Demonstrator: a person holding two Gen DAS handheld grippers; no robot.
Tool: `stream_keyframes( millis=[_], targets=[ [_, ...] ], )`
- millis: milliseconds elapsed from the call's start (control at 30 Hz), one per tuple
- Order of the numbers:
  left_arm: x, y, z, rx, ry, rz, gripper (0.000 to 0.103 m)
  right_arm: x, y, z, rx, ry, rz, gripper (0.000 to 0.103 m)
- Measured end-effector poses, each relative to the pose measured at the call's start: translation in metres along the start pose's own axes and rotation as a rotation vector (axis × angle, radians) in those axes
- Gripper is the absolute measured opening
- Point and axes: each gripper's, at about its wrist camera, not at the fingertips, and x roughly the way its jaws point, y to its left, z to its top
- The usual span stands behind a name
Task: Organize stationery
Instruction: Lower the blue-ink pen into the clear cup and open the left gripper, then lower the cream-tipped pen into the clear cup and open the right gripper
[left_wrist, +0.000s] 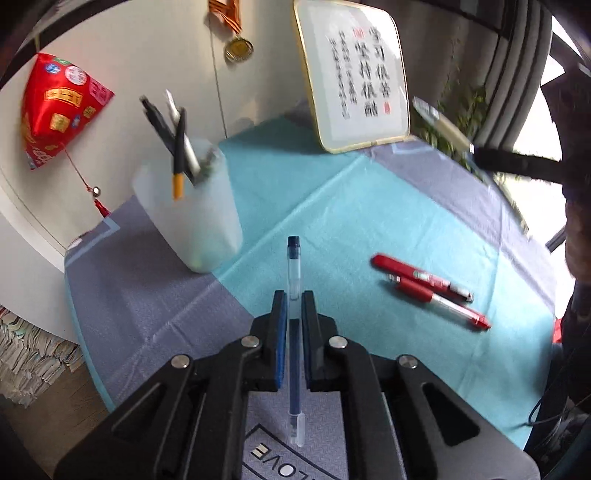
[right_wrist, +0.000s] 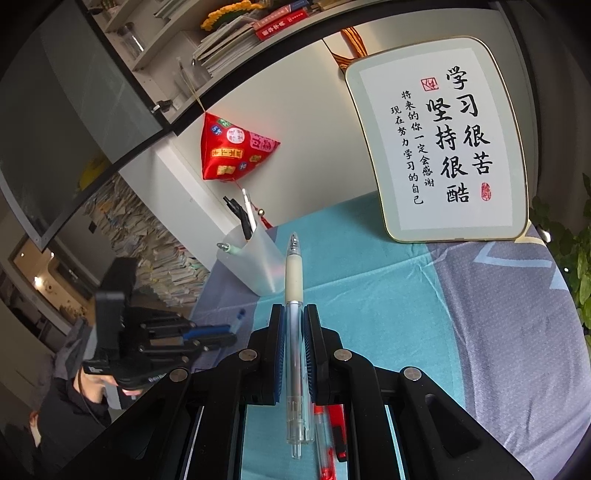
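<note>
Left wrist view first: the left gripper (left_wrist: 294, 301) has its fingers closed tight on a blue pen (left_wrist: 294, 332), clear barrel and dark cap pointing out ahead, its other end hanging back under the camera. Just up and to the left stands the frosted pen cup (left_wrist: 192, 221) on the counter (left_wrist: 369, 221), already carrying several pens. Off to the right, two red pens (left_wrist: 428, 290) lie side by side on the teal cloth, untouched, and the right gripper's pen shows blurred at the upper right edge. Over to the right wrist view: the right gripper (right_wrist: 294, 310) is likewise clamped shut on a clear pen (right_wrist: 294, 332) with a cream grip sleeve, tip aimed forward toward the cup (right_wrist: 255, 262), which sits well ahead and a little left. The left gripper (right_wrist: 221, 334) shows low on the left with its blue pen poking out, near the counter's edge. Behind it all leans a framed calligraphy board (right_wrist: 443, 147). My read: both pens are picked and the delivery step is on. Next up, each pen needs tilting nearer upright, lining up over the cup's mouth, then a release, one hand at a time so they don't clash at the rim. The red pair waits after that.
</note>
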Motion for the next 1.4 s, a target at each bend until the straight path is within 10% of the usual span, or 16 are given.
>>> stream_keyframes(
  millis=[633,1400],
  targets=[
    [-0.064,0.033,0.059,-0.229,-0.554,0.285,0.006,-0.002,0.004,-0.001,-0.01,-0.014,-0.005,0.01],
    [0.004,0.046,0.038,-0.358,-0.456,0.248,0.018,0.017,0.021,0.005,-0.049,-0.052,-0.006,0.01]
  ],
)
